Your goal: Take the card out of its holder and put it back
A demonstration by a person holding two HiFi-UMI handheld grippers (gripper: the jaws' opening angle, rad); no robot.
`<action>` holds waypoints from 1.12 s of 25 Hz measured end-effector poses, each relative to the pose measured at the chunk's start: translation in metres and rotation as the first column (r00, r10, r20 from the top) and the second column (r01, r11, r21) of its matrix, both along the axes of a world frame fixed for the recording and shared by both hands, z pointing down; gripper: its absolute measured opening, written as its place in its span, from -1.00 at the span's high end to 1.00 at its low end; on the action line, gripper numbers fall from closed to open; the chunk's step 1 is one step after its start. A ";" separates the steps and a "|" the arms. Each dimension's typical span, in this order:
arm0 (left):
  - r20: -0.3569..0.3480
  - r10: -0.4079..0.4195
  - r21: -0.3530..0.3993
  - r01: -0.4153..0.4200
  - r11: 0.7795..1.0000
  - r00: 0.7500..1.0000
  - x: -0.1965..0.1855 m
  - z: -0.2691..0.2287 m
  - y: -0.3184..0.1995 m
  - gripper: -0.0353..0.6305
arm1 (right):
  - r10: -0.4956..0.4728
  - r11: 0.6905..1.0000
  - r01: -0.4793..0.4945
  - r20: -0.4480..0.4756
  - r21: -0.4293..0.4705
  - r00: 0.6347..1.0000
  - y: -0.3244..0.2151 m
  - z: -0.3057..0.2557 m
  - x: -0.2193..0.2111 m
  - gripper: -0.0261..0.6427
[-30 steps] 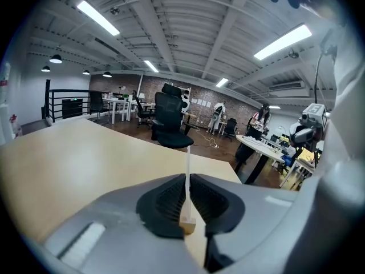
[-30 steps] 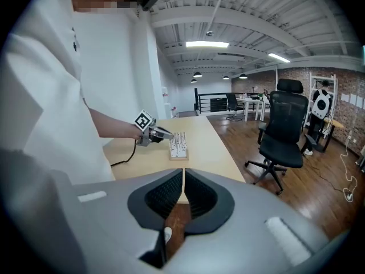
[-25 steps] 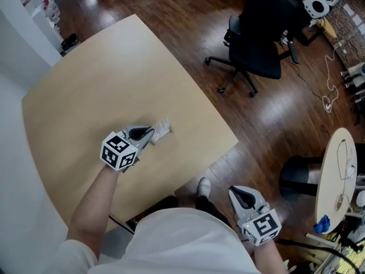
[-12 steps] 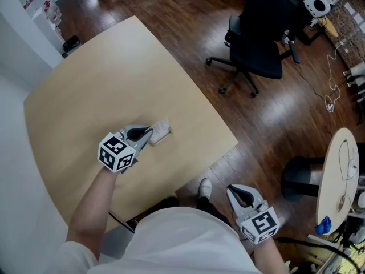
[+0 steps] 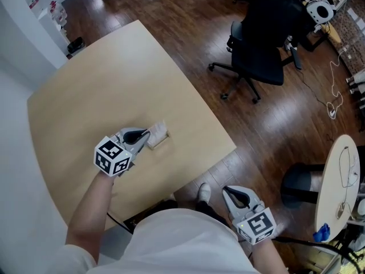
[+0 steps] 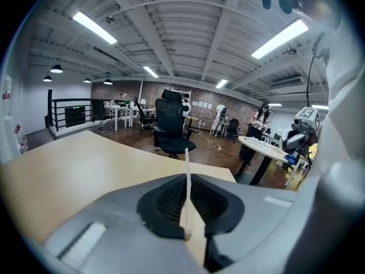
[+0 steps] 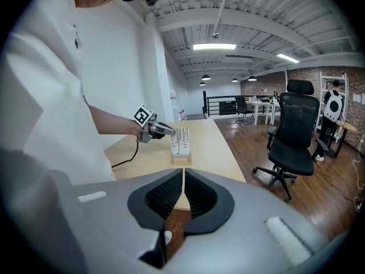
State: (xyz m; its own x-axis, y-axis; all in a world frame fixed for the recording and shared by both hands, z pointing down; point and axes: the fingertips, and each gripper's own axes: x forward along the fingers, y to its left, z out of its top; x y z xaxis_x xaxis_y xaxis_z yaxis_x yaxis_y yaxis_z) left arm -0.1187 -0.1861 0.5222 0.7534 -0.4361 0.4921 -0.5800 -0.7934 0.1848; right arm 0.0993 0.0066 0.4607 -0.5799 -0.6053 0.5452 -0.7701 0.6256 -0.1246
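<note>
- The left gripper (image 5: 147,136) is pinched onto the left edge of the card (image 5: 160,129).
- The card appears seated in its wooden holder (image 5: 158,144) on the table (image 5: 114,73), so removal and return both seem left to do.
- The right gripper (image 5: 228,192), jaws together and empty, hangs off the table's near right.

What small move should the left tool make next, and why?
Probably lift straight up: the left tool is shut on the thin white card, which seems to stand upright in its light wooden holder.
</note>
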 end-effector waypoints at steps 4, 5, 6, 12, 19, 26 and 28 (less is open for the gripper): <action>-0.002 -0.018 0.017 0.018 1.000 1.000 -0.001 -0.007 0.001 0.84 | -0.018 1.000 0.018 0.004 0.007 1.000 -0.002 -0.001 0.003 0.88; -0.003 -0.022 0.021 0.022 1.000 1.000 -0.001 -0.010 0.002 0.84 | -0.022 1.000 0.022 0.006 0.009 1.000 -0.002 -0.002 0.004 0.88; -0.004 -0.026 0.025 0.026 0.999 1.000 -0.002 -0.013 0.002 0.84 | -0.026 1.000 0.026 0.008 0.012 1.000 -0.003 -0.003 0.005 0.88; -0.011 -0.062 0.065 0.062 0.996 0.998 -0.006 -0.034 0.005 0.84 | -0.059 0.998 0.059 0.016 0.028 0.998 -0.005 -0.005 0.012 0.88; -0.036 -0.135 0.114 0.139 0.984 0.990 -0.016 -0.065 0.026 0.84 | -0.125 0.991 0.124 0.020 0.049 0.992 -0.004 -0.007 0.017 0.88; -0.064 -0.251 0.147 0.258 0.955 0.966 -0.033 -0.088 0.066 0.84 | -0.242 0.968 0.240 0.024 0.077 0.970 -0.006 -0.007 0.017 0.88; -0.073 -0.292 0.146 0.300 0.943 0.954 -0.040 -0.093 0.079 0.84 | -0.274 0.959 0.271 0.028 0.082 0.961 -0.007 -0.007 0.015 0.88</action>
State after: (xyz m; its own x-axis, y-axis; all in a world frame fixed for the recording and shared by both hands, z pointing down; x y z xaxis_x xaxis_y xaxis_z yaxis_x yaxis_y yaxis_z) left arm -0.1592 -0.1067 0.4292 0.6009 -0.7102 0.3668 -0.7860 -0.6086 0.1092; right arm 0.1139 -0.0004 0.4536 -0.7482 -0.4607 0.4775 -0.5649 0.8197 -0.0942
